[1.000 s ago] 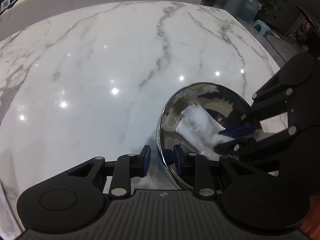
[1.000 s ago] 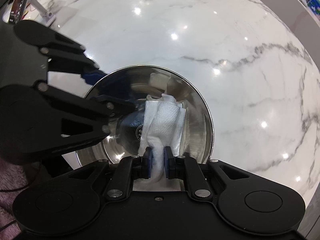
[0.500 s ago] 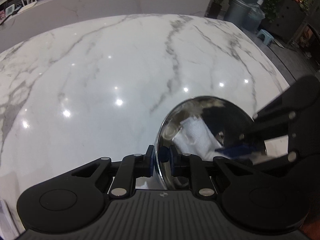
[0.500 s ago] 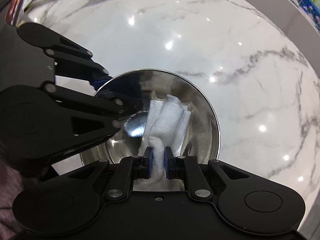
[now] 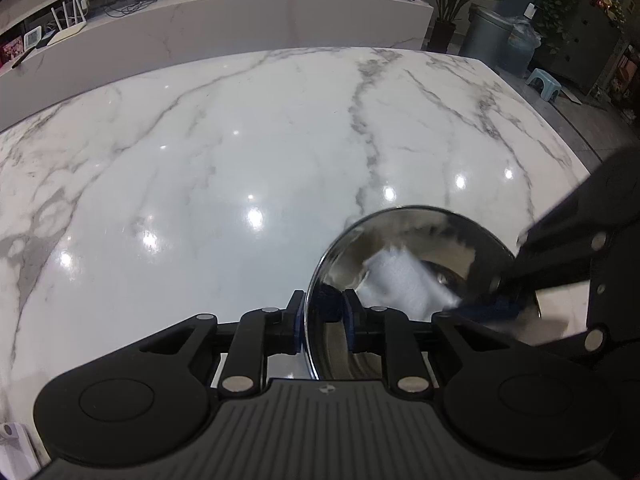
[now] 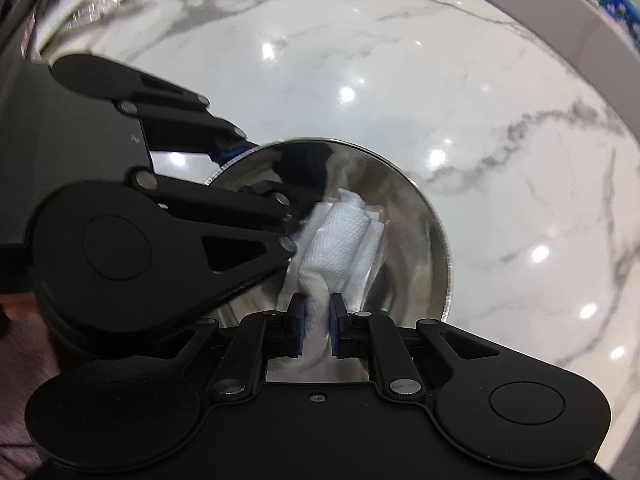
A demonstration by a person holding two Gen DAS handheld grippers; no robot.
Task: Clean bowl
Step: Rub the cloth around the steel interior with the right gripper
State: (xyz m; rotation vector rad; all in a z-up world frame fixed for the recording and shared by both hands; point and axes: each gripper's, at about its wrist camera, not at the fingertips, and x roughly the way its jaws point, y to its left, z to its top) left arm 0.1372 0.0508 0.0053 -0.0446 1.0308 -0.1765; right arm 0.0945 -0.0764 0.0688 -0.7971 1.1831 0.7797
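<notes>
A shiny steel bowl (image 5: 436, 232) is held tilted above the marble table, its rim clamped between the pads of my left gripper (image 5: 322, 322). In the right wrist view the bowl (image 6: 424, 216) faces me with its opening. My right gripper (image 6: 318, 330) is shut on a folded white paper towel (image 6: 340, 244), which lies pressed against the bowl's inner wall. The towel also shows in the left wrist view (image 5: 404, 280), with the right gripper (image 5: 500, 304) reaching into the bowl from the right. The left gripper (image 6: 240, 168) comes in from the left in the right wrist view.
The white marble table (image 5: 240, 152) spreads out under the bowl. A long marble counter (image 5: 224, 20) with small items runs behind it. A grey bin (image 5: 486, 36), a plant and a small stool (image 5: 544, 84) stand on the floor at the far right.
The left gripper has closed on the bowl's rim and lifted and tilted the bowl up off the table. The right gripper kept hold of the towel inside the bowl.
</notes>
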